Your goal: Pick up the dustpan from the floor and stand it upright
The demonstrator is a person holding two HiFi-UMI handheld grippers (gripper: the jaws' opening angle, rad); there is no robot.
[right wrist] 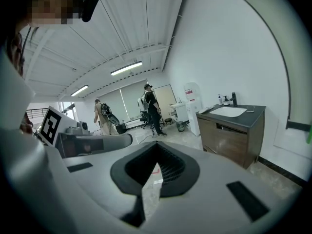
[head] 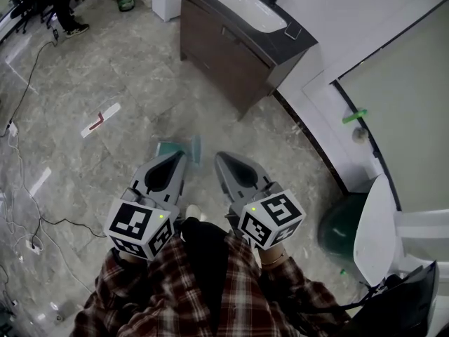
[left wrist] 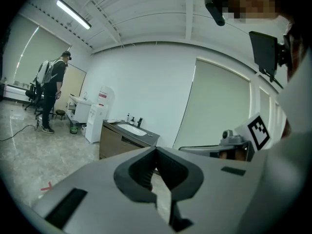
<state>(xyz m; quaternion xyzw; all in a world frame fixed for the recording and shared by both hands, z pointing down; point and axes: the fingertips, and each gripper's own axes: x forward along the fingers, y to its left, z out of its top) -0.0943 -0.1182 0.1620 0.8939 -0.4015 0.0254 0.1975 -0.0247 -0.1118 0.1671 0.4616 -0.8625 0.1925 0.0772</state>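
Two hand-held grippers, level and side by side.
- Left hand-held gripper (head: 181, 159): jaws pressed together, nothing between them.
- Right hand-held gripper (head: 222, 157): jaws pressed together, nothing between them.

One teal dustpan (head: 174, 148) lies on the floor (head: 105, 69) just beyond the left gripper's tip, which partly hides it. Neither gripper is gripping it.

Open floor runs ahead and to the left. To the right it is bounded by one vanity cabinet (head: 224, 55) with one basin (head: 251, 9), and by the curved foot of the white wall (head: 365, 5). Cables (head: 28, 83) trail along the left edge. One red-and-white tape mark (head: 99, 120) lies left of the dustpan. Two persons (right wrist: 152, 108) stand far off.
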